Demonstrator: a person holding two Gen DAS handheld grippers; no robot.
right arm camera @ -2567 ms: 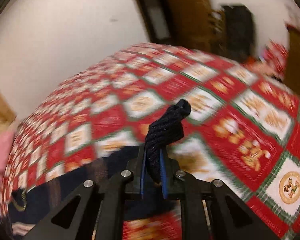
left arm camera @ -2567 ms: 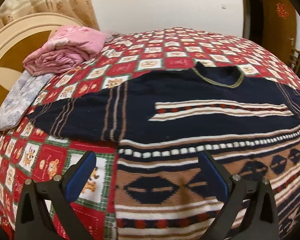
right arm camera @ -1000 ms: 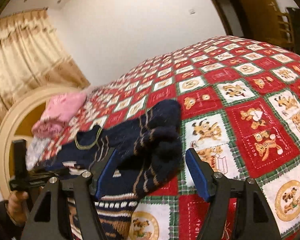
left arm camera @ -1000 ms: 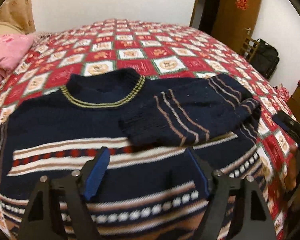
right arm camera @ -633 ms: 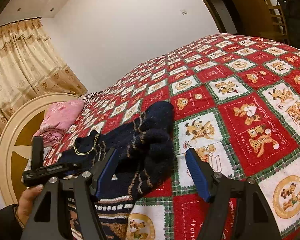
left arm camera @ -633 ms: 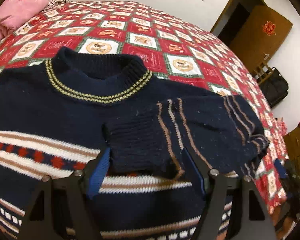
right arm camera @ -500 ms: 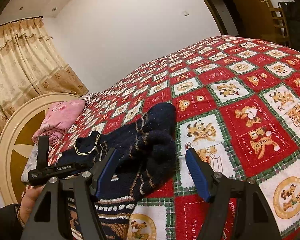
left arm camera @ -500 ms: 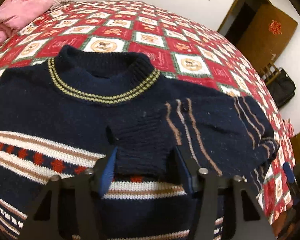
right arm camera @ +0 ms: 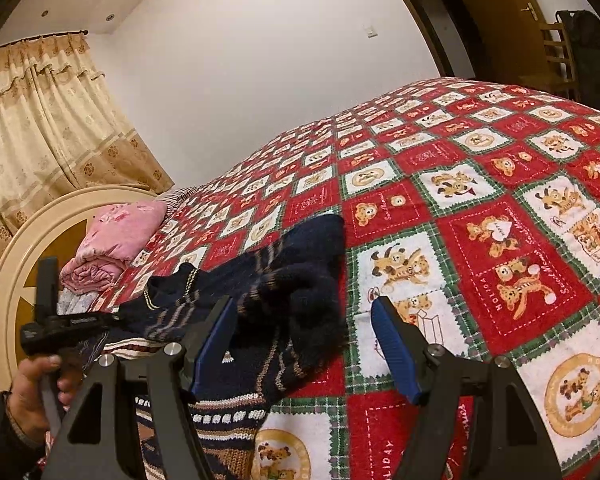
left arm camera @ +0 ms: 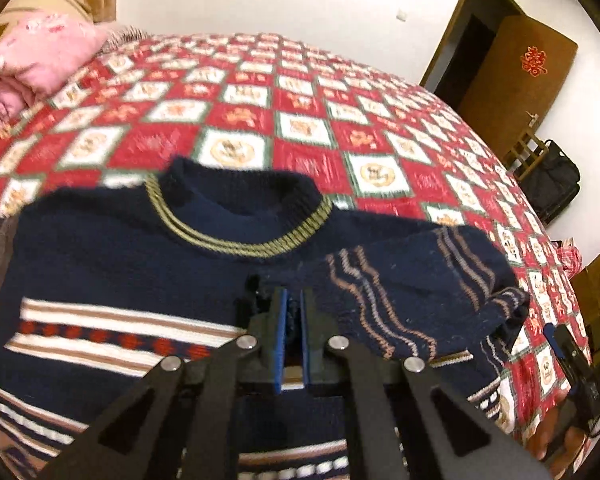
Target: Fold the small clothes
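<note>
our left gripper point(left arm camera: 294, 312) has just pinched shut on the sleeve point(left arm camera: 400, 292) cuff at frame centre; our right gripper point(right arm camera: 304, 344) hangs spread, so we can re-lay the sleeve.

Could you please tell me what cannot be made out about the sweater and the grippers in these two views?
- Left wrist view: the sweater hem is hidden by the left gripper, which is shut on the sleeve cuff; the other sleeve is cut off by the edge.
- Right wrist view: the sweater's body is hidden behind the open right gripper.
- Left wrist view: the bedspread pictures are blurred.
</note>
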